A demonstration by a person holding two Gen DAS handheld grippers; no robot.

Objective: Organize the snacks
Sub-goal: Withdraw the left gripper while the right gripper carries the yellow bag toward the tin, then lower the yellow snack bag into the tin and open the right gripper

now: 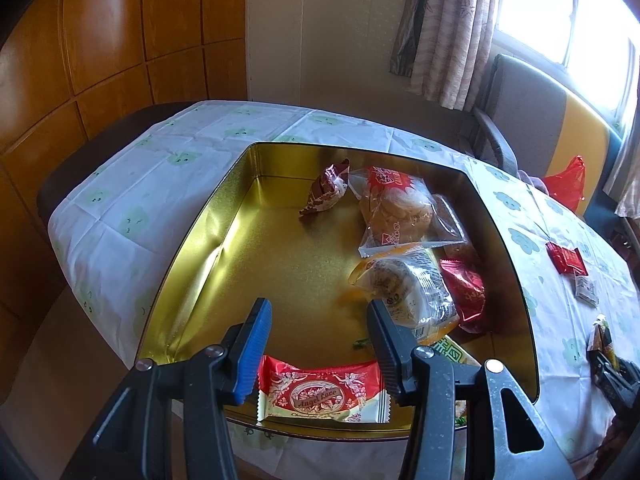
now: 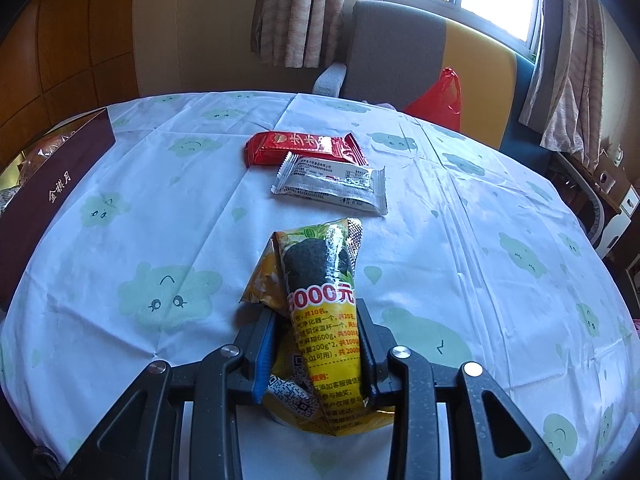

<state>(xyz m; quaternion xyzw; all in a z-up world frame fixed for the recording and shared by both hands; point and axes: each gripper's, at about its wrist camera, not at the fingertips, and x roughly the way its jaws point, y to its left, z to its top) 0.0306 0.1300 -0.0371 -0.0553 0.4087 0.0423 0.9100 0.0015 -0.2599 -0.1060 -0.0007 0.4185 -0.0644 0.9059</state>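
A gold tin box [image 1: 248,248] sits on the clothed table and holds several wrapped snacks [image 1: 404,212]. My left gripper [image 1: 318,312] is open over the box's near end; a red and cream "Angel Love" packet [image 1: 322,392] lies in the box just below its jaws. My right gripper [image 2: 316,320] is shut on a yellow snack packet [image 2: 320,280], held just above the tablecloth. Beyond it lie a red packet [image 2: 304,148] and a silver packet [image 2: 332,184]. The tin's dark outer wall [image 2: 48,196] shows at the left of the right wrist view.
The table carries a white cloth with green cloud faces [image 2: 168,288]. A grey and yellow chair [image 2: 420,60] with a red plastic bag [image 2: 440,96] stands behind the table by the window. The right gripper with its packet [image 1: 604,352] shows at the right edge of the left wrist view.
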